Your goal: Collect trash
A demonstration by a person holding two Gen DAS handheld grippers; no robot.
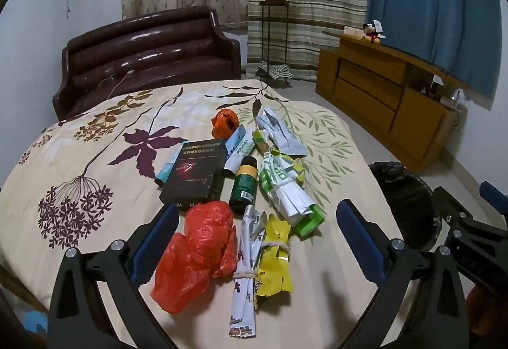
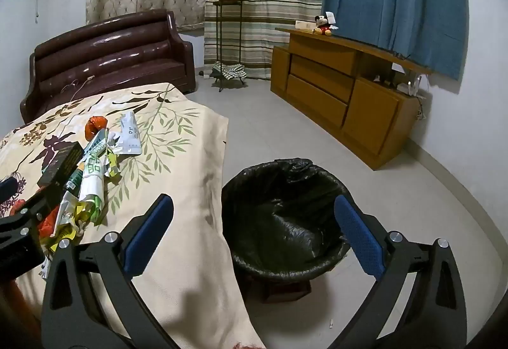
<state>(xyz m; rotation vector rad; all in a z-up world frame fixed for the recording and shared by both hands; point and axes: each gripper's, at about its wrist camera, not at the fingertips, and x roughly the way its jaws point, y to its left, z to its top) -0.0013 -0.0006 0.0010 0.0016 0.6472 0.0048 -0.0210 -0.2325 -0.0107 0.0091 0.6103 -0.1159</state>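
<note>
Trash lies in a pile on a floral tablecloth [image 1: 95, 139]: a red plastic bag [image 1: 197, 250], a tied white wrapper [image 1: 246, 269], a tied yellow wrapper [image 1: 274, 257], a green can [image 1: 243, 184], a black box [image 1: 193, 172], green-white wrappers [image 1: 285, 187] and an orange ball [image 1: 224, 123]. My left gripper [image 1: 257, 215] is open, its jaws spread around the red bag and tied wrappers, holding nothing. My right gripper [image 2: 250, 209] is open and empty above a bin with a black liner [image 2: 285, 212] on the floor by the table. The pile also shows in the right wrist view [image 2: 92, 164].
A brown leather sofa [image 1: 149, 53] stands behind the table. A wooden cabinet [image 2: 343, 88] with a plush toy [image 2: 324, 24] lines the right wall. A plant stand [image 2: 228, 31] stands by the curtains. Tiled floor [image 2: 412, 190] spreads around the bin.
</note>
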